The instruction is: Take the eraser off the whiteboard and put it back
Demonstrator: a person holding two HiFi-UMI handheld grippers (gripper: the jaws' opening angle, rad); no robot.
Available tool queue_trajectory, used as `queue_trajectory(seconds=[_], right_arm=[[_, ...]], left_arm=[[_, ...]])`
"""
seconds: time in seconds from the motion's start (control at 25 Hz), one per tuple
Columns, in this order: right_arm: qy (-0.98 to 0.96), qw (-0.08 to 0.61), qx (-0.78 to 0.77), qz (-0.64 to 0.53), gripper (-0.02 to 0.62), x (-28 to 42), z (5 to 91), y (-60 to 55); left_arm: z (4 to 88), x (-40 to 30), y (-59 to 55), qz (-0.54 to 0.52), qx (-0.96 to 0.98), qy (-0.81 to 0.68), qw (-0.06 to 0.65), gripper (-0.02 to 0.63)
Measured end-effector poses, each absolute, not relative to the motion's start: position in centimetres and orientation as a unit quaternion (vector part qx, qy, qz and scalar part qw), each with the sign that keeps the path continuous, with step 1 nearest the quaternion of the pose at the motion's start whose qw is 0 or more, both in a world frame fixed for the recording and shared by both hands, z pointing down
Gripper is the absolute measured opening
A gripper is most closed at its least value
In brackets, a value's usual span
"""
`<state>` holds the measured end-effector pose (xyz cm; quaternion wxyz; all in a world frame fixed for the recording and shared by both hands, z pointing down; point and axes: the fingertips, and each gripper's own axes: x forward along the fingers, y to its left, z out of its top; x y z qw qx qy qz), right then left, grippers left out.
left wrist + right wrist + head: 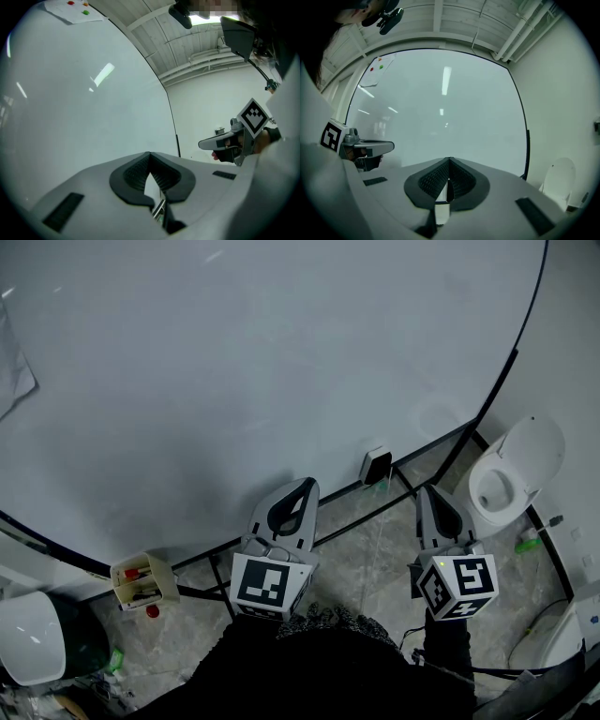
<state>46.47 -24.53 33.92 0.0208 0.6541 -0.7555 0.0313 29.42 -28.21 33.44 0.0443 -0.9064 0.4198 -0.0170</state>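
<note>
We hold both grippers level and side by side, tips towards the whiteboard (234, 362) and marker cubes back at our dark sleeves. The left gripper (306, 487) reaches up to the board's black lower frame. The right gripper (427, 493) sits off to its right, its tips short of the frame and over the tiled floor (366, 540).

The left gripper's jaws are closed tip to tip, with only the pale board showing through the notch behind the ribbed pads. The right gripper's jaws are pressed together the same way and carry nothing.

The eraser (378, 465) is on the whiteboard, down at the lower edge. It lies ahead and to the right of the left jaws, ahead and to the left of the right jaws, and clear of both. It reads as a small dark block with a pale rim. It is too small for us to tell its long axis or which way it points.
</note>
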Motion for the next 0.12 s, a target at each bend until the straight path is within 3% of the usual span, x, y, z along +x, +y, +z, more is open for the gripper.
queue_trajectory(seconds=[0.12], right_arm=[[-0.755, 0.021, 0.655, 0.031, 0.008, 46.49, 33.91, -24.32]], left_arm=[[33.38, 29.39, -28.06, -0.014, -0.906, 0.422, 0.041, 0.005]])
